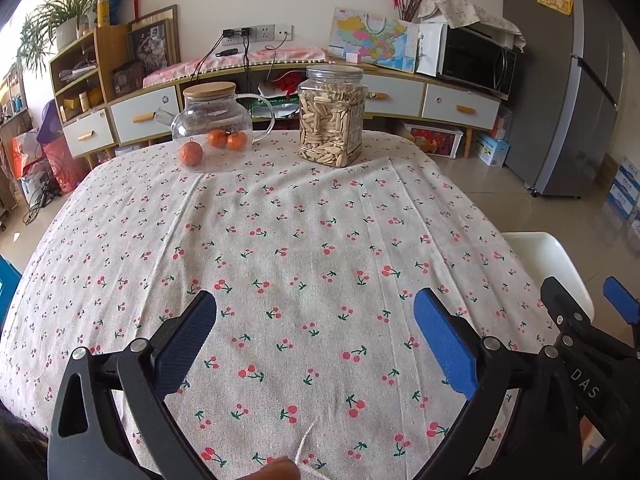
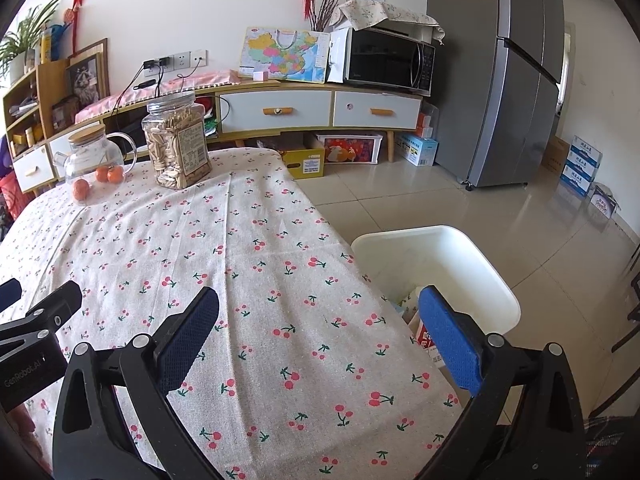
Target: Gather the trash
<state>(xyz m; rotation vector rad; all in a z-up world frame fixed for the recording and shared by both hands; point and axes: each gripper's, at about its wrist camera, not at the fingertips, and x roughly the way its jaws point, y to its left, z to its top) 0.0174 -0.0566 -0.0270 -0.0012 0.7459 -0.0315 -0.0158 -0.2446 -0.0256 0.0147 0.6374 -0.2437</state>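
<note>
White bin beside cherry-print tablecloth

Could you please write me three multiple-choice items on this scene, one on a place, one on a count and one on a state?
1. Where is the white bin?
A. On the table
B. On the floor beside the table
C. On the sideboard

2. How many oranges lie by the glass teapot?
A. One
B. Three
C. Five

3. How is the right tool?
A. Open, empty
B. Shut on a carton
C. Shut on a jar

Answers: B, it stands off the cloth's edge; B, three show; A, its pads stand apart over cloth.
</note>
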